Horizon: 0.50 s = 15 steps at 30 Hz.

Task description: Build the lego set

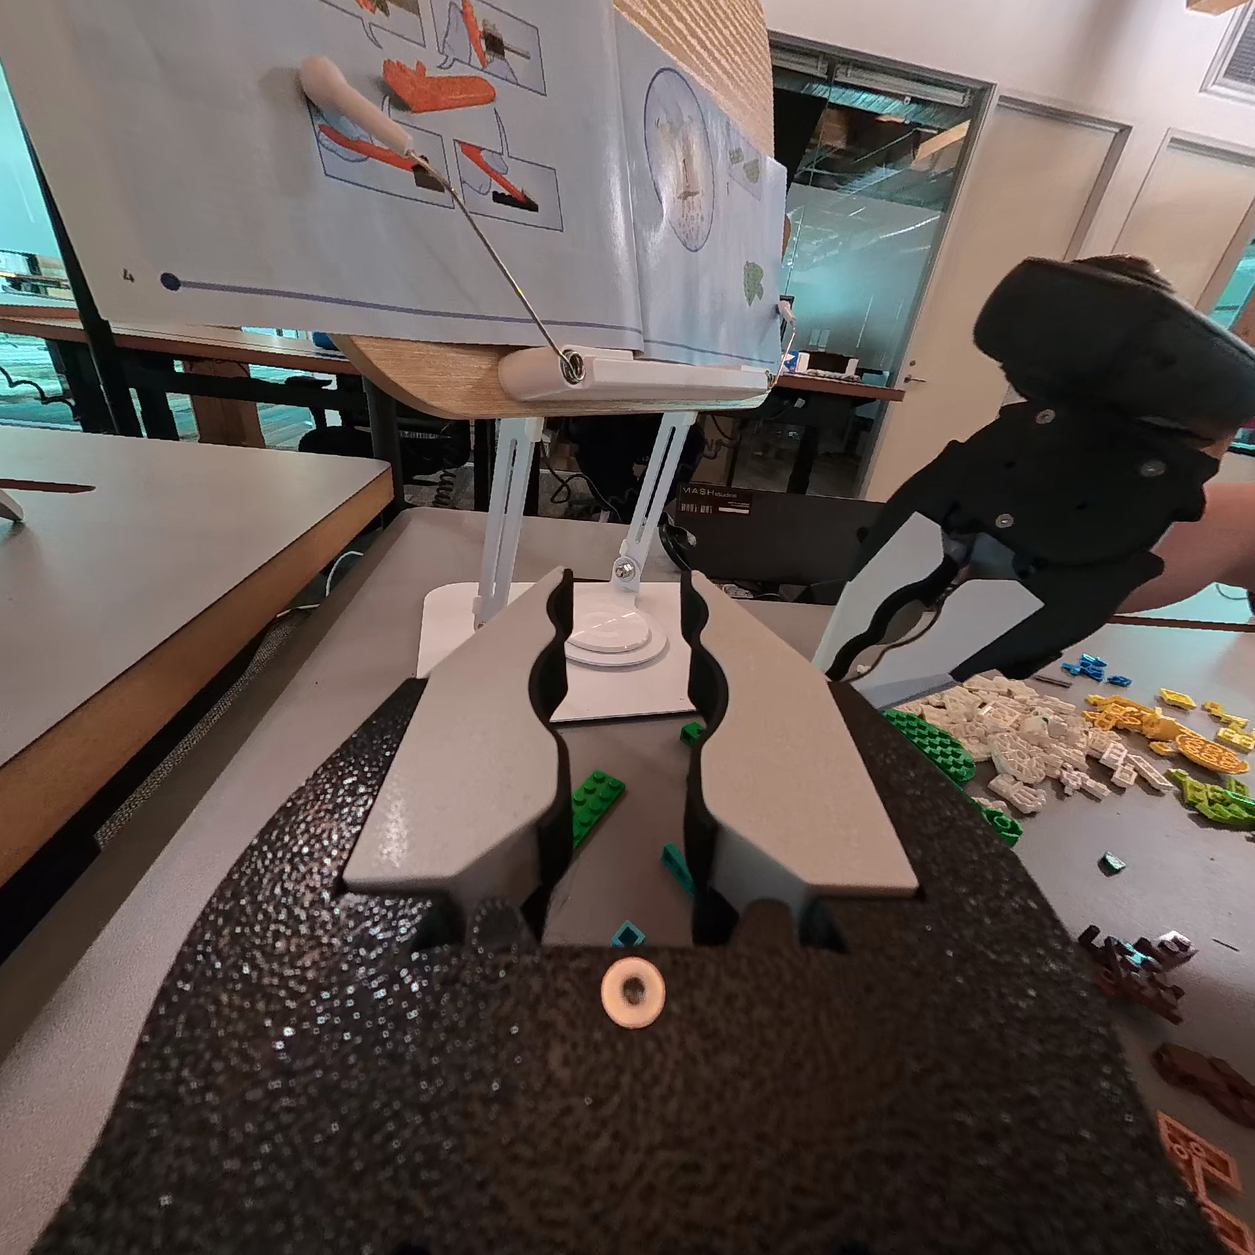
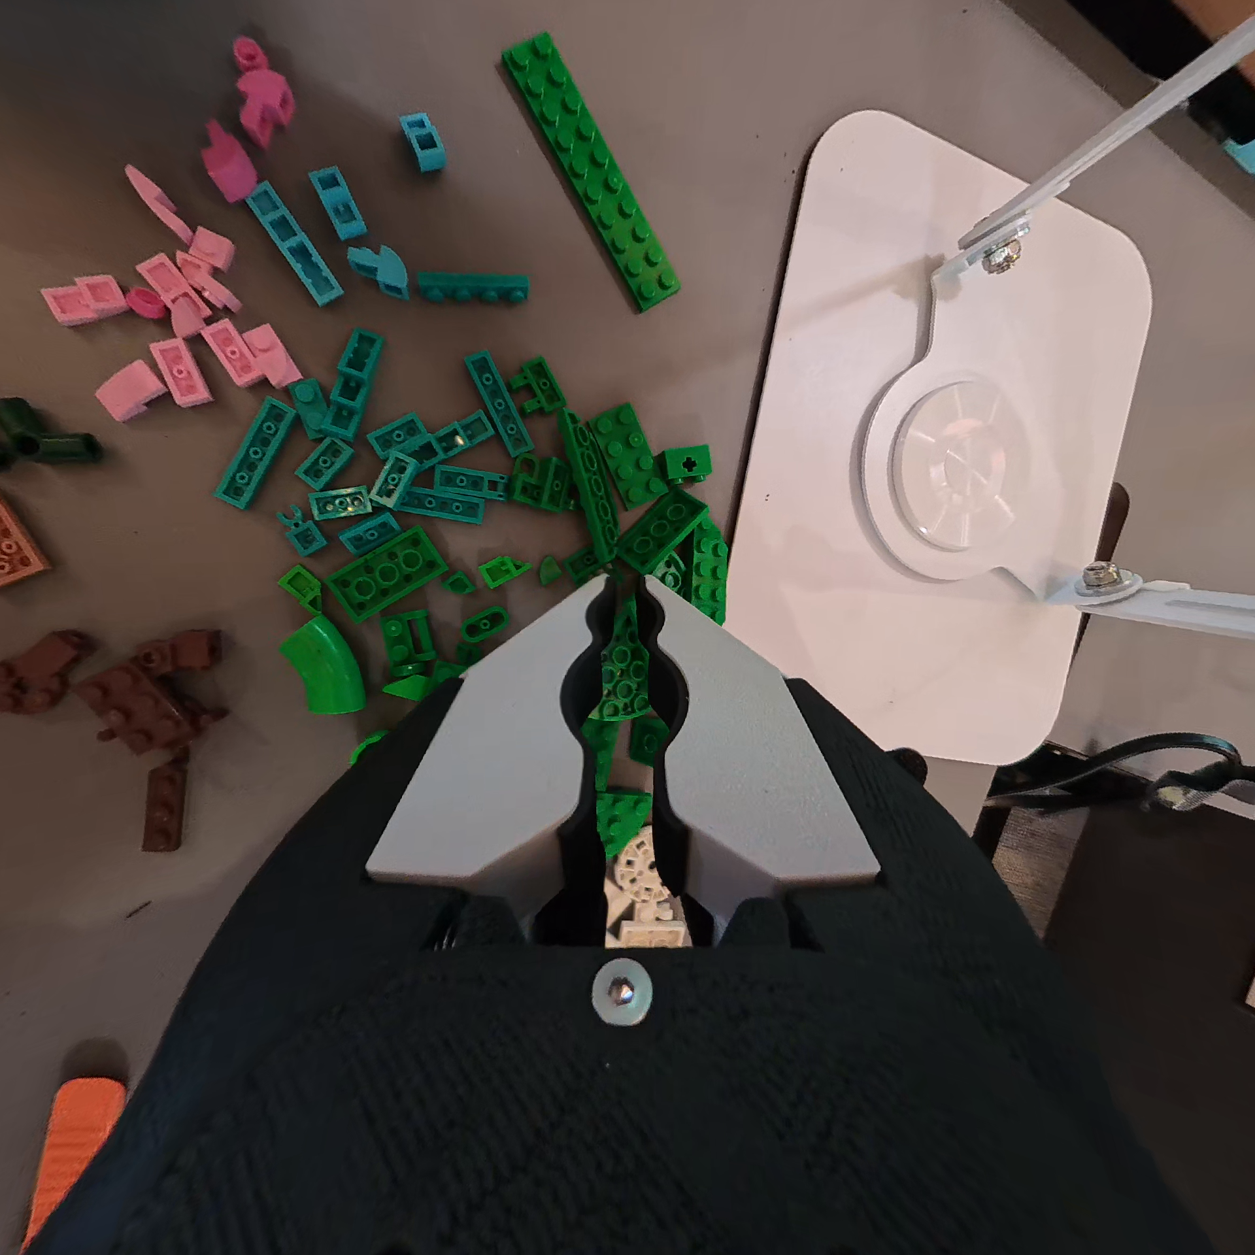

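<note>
Glossy plastic bricks (image 2: 380, 577), matt tabletop (image 2: 713, 81)

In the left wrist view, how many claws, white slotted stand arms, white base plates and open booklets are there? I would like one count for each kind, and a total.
Claws: 2 (left claw, right claw)
White slotted stand arms: 2
White base plate: 1
Open booklet: 1
Total: 6

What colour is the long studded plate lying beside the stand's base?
Green: the long plate shows best in the right wrist view.
</note>
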Each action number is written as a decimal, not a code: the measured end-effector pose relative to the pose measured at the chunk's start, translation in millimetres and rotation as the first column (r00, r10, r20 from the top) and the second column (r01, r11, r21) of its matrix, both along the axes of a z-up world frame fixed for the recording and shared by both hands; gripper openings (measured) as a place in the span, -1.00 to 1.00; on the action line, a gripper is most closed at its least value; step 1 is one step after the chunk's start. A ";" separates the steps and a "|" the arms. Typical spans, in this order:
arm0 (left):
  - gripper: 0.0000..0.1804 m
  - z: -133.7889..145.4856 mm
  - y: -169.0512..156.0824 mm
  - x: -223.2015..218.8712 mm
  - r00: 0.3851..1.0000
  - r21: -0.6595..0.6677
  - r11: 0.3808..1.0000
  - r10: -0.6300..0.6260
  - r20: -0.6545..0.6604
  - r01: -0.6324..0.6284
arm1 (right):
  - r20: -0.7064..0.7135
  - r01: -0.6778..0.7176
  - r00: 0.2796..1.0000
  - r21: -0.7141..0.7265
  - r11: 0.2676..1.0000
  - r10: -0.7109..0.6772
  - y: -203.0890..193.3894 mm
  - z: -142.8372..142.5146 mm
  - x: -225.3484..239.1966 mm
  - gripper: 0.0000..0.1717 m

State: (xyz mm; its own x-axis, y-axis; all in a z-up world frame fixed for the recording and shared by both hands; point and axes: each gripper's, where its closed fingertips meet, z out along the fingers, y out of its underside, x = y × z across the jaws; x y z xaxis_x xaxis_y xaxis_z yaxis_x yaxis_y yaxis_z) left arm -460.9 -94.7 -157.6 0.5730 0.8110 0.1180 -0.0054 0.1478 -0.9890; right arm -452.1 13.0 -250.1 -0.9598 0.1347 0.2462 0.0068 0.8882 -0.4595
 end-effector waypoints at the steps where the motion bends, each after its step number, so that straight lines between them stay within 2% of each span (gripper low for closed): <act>1: -0.67 0.1 -0.3 -0.1 1.000 0.000 1.000 0.001 -0.001 -0.001 | 0.004 -0.004 1.000 -0.004 1.000 0.004 -1.0 0.5 1.3 -0.94; 15: -0.68 -0.4 -0.5 -0.5 1.000 0.005 1.000 0.000 0.002 0.000 | -0.014 -0.002 1.000 0.019 1.000 0.003 3.2 3.4 -0.5 -0.87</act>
